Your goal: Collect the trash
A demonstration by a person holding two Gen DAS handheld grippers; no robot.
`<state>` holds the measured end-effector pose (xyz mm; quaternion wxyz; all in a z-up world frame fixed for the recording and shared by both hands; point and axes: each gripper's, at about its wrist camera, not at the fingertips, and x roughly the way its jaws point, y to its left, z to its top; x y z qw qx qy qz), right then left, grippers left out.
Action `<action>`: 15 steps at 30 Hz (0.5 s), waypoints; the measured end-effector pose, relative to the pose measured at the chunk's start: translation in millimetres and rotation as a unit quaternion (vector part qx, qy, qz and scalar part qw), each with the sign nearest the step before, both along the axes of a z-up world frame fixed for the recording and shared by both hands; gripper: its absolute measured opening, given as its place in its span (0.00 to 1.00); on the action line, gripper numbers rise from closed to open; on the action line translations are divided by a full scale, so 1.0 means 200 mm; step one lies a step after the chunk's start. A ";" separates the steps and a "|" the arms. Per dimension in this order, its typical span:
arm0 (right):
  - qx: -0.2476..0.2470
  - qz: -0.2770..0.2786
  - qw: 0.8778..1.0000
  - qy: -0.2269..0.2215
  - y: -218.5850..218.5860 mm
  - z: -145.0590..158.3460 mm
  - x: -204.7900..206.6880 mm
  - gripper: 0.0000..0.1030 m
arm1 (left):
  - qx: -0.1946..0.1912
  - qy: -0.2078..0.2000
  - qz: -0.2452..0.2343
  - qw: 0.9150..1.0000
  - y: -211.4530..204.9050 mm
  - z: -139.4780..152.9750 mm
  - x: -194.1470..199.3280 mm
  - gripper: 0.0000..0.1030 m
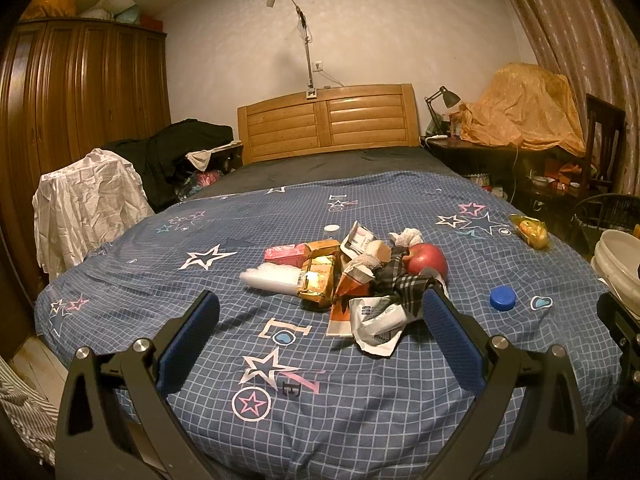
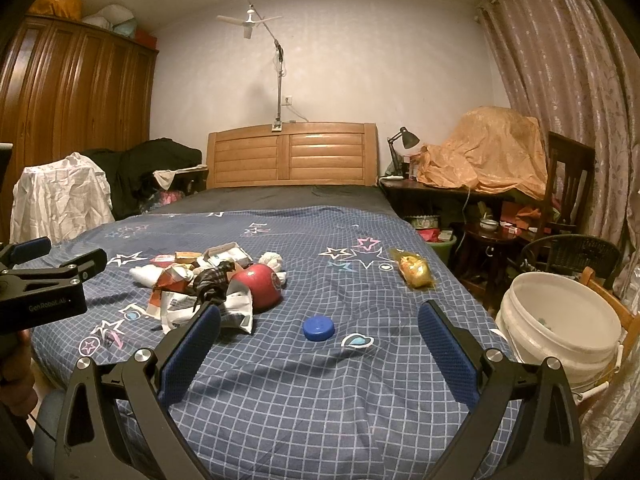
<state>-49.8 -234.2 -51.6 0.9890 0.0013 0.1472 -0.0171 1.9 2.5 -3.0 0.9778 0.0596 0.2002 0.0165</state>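
Left jaws: the left gripper (image 1: 320,312) is spread wide with nothing held, above the bedspread (image 1: 360,400).
Right jaws: the right gripper (image 2: 319,322) is likewise wide apart and holding nothing.
Crumpled white wrapper (image 1: 380,320): nearest piece of the trash pile (image 1: 344,276), between the left fingertips, closer to the right one.
Blue cap (image 2: 318,328): round, lying alone on the bedspread, between the right gripper's fingertips.
Pile: gold foil packet (image 1: 318,282), white plastic, pink carton, plaid scrap, red apple (image 1: 428,260).
Yellow packet (image 2: 414,268): well apart, toward the bed's right edge.
White bucket (image 2: 560,320): beside the bed, right.
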 end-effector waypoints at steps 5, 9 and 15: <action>-0.009 -0.001 1.000 0.006 0.02 -0.01 0.02 0.95 | 0.001 -0.001 0.000 1.000 0.00 0.00 0.00 0.95; -0.003 0.003 1.000 0.012 0.02 0.00 0.02 0.95 | 0.000 0.001 -0.001 1.000 0.01 0.00 0.00 0.95; 0.009 -0.002 1.000 0.017 0.00 0.00 0.03 0.95 | -0.005 0.002 -0.012 1.000 0.02 -0.01 -0.01 0.95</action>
